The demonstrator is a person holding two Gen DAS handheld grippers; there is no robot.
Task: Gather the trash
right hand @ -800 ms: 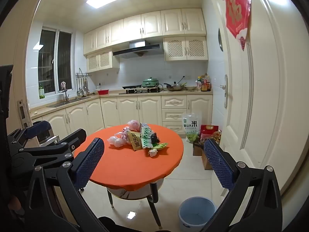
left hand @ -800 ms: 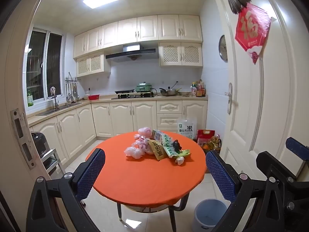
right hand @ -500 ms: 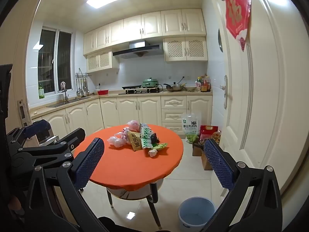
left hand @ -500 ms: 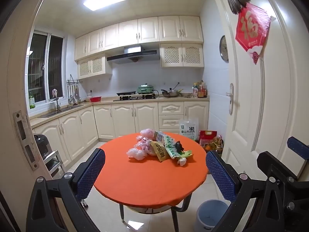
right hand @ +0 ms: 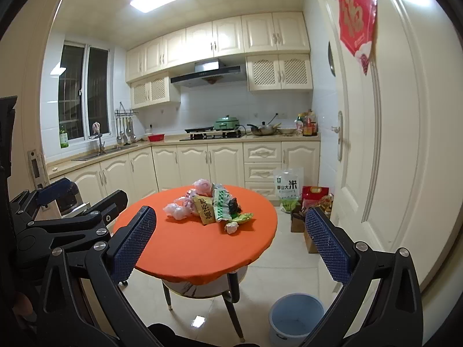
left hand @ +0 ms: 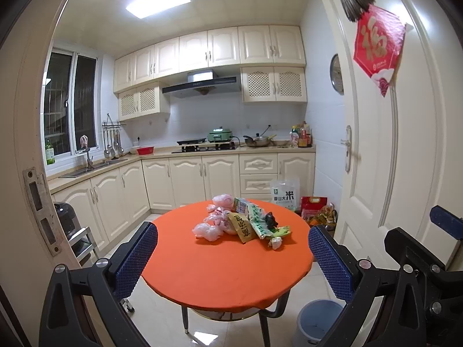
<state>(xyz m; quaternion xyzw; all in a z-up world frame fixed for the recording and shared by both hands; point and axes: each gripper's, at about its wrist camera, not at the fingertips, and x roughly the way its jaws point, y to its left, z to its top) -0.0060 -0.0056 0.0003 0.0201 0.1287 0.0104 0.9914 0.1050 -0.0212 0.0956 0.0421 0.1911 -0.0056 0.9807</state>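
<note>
A pile of trash [left hand: 240,222] lies on a round orange table [left hand: 220,271]: pink plastic bags, a brown snack packet, green wrappers and a crumpled white wad. The pile also shows in the right wrist view [right hand: 208,206] on the table [right hand: 196,251]. A blue-grey bin [left hand: 318,322] stands on the floor at the table's right front, also in the right wrist view [right hand: 296,313]. My left gripper [left hand: 231,257] is open and empty, well short of the pile. My right gripper [right hand: 228,243] is open and empty, to the right of the left one [right hand: 66,205].
A white door [left hand: 390,150] stands open on the right. A rice bag [left hand: 285,195] and boxes sit on the floor by it. Kitchen cabinets and a counter [left hand: 202,151] run along the back and left. The door frame [left hand: 31,144] is close on the left.
Both grippers have edged forward toward the table; the left view has tilted down a little. Both stay open and empty.
</note>
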